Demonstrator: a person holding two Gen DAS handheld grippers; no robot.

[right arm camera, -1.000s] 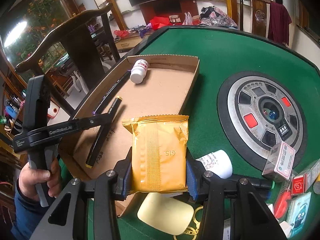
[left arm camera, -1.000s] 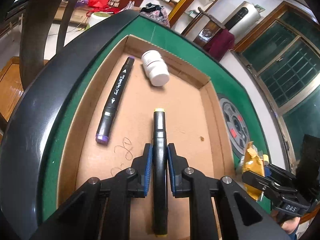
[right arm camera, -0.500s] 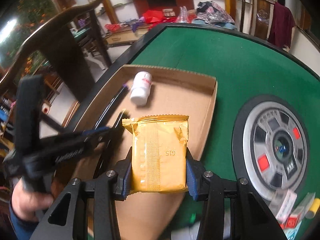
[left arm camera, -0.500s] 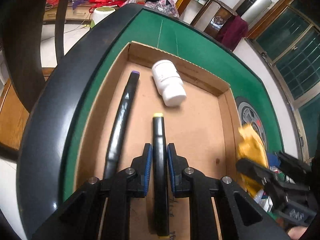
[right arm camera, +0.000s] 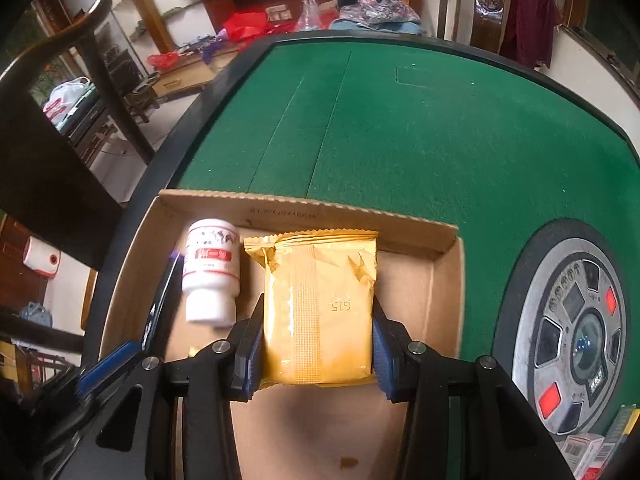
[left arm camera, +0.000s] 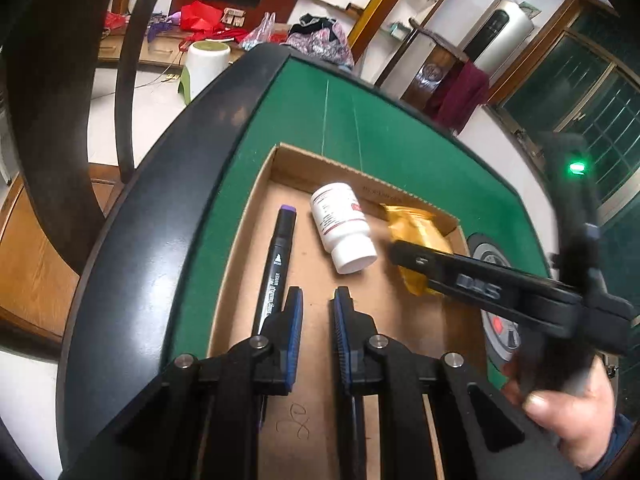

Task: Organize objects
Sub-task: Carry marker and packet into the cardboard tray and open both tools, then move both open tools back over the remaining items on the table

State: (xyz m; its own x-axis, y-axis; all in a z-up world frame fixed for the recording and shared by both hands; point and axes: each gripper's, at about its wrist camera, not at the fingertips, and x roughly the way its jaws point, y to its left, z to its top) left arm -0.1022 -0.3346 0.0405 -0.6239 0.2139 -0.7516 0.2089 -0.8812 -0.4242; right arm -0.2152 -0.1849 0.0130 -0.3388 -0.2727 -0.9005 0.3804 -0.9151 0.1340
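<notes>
The yellow foil packet (right arm camera: 320, 312) sits clamped between the fingers of the right gripper (right arm camera: 316, 354), over the floor of the cardboard box (right arm camera: 448, 236) near its far wall, just beside the white pill bottle (right arm camera: 210, 276). The left gripper (left arm camera: 316, 344) has its fingers parted around nothing, above the box floor. A purple-capped marker (left arm camera: 276, 268) lies just outside its left finger, on the green table (right arm camera: 420, 140).

Background's pretty cluttered: a green felt surface (right arm camera: 420, 132) with a black rim, and a round grey control panel (right arm camera: 576, 332) with red buttons set in the middle. A dark wooden chair (left arm camera: 56, 120) sits off the left edge, red cloth (left arm camera: 200, 14) piled behind, and a maroon garment (right arm camera: 528, 16) hangs over another chair.
</notes>
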